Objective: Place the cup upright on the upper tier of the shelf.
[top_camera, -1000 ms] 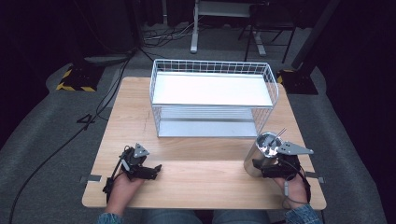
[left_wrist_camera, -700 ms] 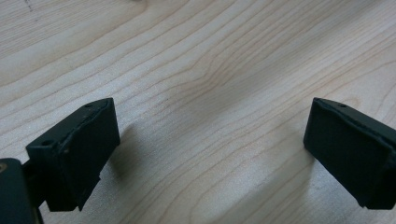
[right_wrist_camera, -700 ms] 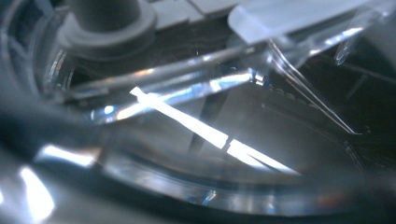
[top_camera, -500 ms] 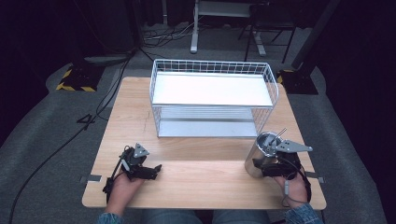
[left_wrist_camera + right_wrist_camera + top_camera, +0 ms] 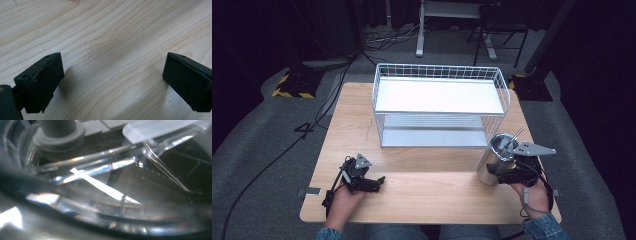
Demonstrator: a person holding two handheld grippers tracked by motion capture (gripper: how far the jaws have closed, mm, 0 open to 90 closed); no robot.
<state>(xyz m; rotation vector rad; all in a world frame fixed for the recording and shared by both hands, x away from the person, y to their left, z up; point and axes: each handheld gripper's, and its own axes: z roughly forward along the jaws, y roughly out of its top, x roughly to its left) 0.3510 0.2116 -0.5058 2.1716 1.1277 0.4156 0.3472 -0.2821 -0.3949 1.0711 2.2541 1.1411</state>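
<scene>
The left gripper [image 5: 374,181] rests on the near left part of the wooden table [image 5: 432,195], well apart from every other object. In the left gripper view its jaws stand wide apart with bare wood grain between them; it holds nothing. This placement reads as a parked position that keeps it out of the other hand's working area.

The right gripper [image 5: 498,172] sits at the near right of the table, directly against the near side of a stainless steel cup [image 5: 493,161]. The right gripper view looks at very close range onto the shiny rim and interior of the cup [image 5: 105,202]. The jaws cannot be made out there, so whether they are closed on the cup wall cannot be told. The position suggests a side grasp intended to keep the cup upright.

Containers:
- The cup stands upright just near and right of the rack. A thin metal rod [image 5: 513,137], possibly a utensil handle, leans out of its mouth toward the far right.
- The white wire rack [image 5: 439,72] occupies the far centre of the table. Its upper shelf and lower shelf both appear empty.
</scene>
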